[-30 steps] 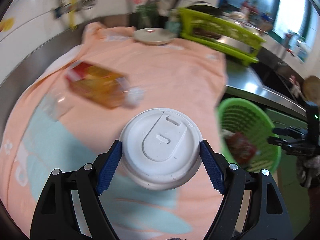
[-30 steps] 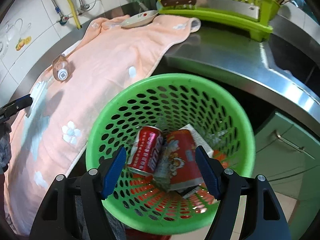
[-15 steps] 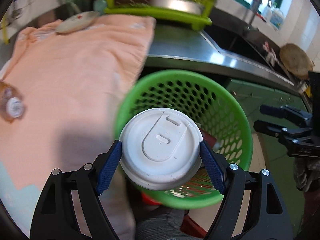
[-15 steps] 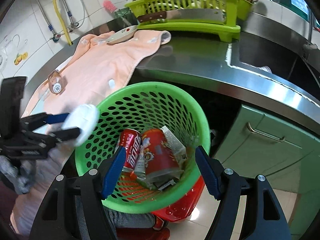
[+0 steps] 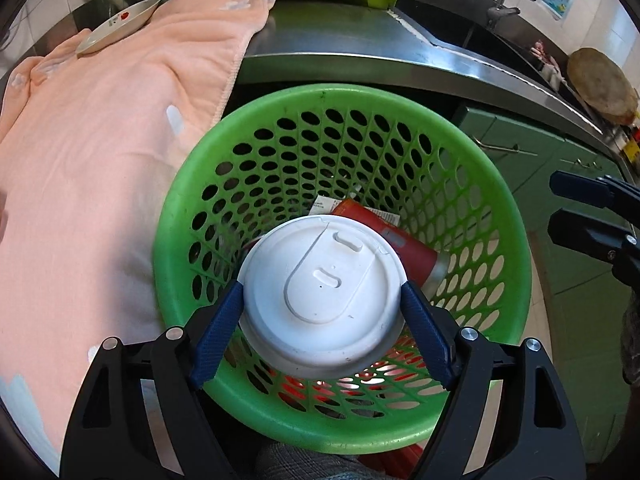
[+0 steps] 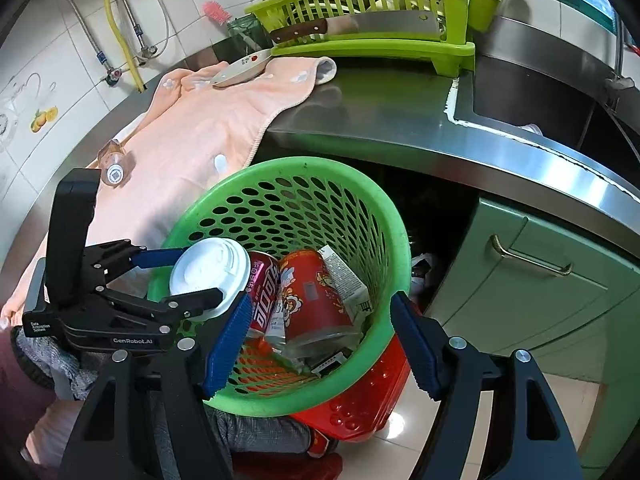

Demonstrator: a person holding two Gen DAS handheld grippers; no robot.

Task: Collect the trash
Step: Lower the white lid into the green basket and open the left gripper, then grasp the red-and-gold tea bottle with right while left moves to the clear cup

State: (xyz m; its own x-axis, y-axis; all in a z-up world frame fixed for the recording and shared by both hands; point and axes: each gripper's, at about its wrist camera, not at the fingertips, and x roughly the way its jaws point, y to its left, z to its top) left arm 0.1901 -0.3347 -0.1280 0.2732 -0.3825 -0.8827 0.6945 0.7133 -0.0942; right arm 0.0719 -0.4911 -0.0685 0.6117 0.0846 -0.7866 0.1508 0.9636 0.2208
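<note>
My left gripper point(image 5: 322, 304) is shut on a white-lidded paper cup point(image 5: 320, 296) and holds it over the mouth of the green perforated trash basket point(image 5: 500, 184). The right wrist view shows the left gripper point(image 6: 188, 276), the cup point(image 6: 210, 272) and the basket point(image 6: 396, 224). Red cans point(image 6: 314, 296) and a wrapper lie inside the basket. My right gripper point(image 6: 320, 340) is open and empty, just above the basket's near rim. A plastic bottle point(image 6: 114, 164) lies on the peach towel point(image 6: 192, 128).
The steel counter point(image 6: 380, 116) carries a lime dish rack point(image 6: 372, 20) with a cleaver, a small plate point(image 6: 240, 70) and a sink point(image 6: 532, 92). Green cabinet doors point(image 6: 532, 280) stand to the right. A red basket point(image 6: 368, 396) sits under the green one.
My left gripper has carried the cup from above the towel to over the basket's mouth. My right gripper has pulled back from the basket, staying open.
</note>
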